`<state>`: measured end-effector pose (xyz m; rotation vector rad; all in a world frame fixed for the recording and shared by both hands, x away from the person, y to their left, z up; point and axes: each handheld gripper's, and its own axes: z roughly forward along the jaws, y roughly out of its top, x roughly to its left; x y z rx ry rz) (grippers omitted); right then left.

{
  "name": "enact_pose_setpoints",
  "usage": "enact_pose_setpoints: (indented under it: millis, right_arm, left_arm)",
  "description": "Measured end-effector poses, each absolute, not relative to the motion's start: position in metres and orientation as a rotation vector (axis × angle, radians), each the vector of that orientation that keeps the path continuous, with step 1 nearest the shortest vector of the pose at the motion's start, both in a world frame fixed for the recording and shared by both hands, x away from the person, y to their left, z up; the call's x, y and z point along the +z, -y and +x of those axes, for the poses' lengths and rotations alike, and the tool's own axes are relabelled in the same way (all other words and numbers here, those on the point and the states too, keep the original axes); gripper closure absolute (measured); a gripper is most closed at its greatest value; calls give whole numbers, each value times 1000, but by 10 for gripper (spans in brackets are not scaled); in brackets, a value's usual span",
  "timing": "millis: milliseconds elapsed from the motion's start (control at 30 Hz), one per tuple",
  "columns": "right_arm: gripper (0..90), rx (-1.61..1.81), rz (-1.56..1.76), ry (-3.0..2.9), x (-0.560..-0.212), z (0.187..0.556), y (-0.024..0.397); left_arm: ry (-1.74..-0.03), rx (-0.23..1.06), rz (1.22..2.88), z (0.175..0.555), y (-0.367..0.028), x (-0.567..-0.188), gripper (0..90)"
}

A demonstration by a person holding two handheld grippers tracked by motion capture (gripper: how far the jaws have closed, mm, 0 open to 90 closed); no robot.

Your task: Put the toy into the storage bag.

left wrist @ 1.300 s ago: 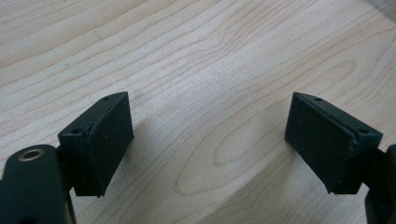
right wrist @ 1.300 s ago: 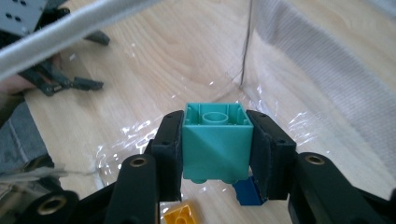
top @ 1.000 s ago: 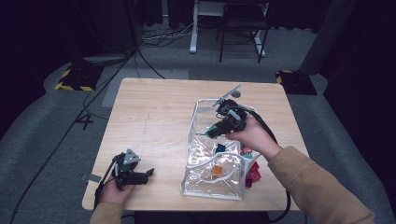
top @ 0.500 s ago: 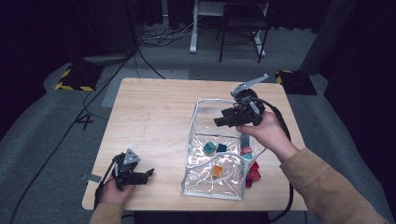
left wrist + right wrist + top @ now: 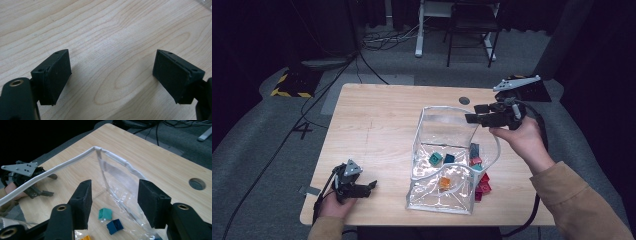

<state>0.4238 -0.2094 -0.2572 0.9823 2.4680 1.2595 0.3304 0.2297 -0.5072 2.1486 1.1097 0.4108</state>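
The right gripper (image 5: 473,114) is held above the clear bag (image 5: 447,200) of small blocks (image 5: 436,159) — its jaws have just been opening, nothing pinched. The left gripper (image 5: 371,186) is spread wide on the table (image 5: 372,125).

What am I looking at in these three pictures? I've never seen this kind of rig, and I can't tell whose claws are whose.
There is no robot here: a person at a wooden table holds a two-jaw claw in each hand. The wide picture comes from a fixed camera above the person's side, looking forward and down. The other two come from small cameras riding on the claws, each looking along its own two black jaws.

The left claw rests near the table's front left corner, jaws apart, with nothing but bare wood between them. The right claw is raised above the far right part of a clear plastic bag with a white rim; its jaws have just been opening and hold nothing.

Inside the bag lie small blocks: a teal one, a dark blue one and an orange one. Red blocks are at its right edge.
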Motion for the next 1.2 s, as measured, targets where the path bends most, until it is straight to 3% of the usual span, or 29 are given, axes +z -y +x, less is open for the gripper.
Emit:
enact_pose_setpoints:
  millis: [733, 1200]
  right_arm:
    - [452, 1267, 1139, -2272, -253, 426, 289]
    - [457, 1220, 1236, -2215, -286, 432, 317]
  left_arm:
    - [-1109, 410, 2148, 330, -230, -507, 154]
    - [-1108, 411, 2150, 330, -230, -507, 154]
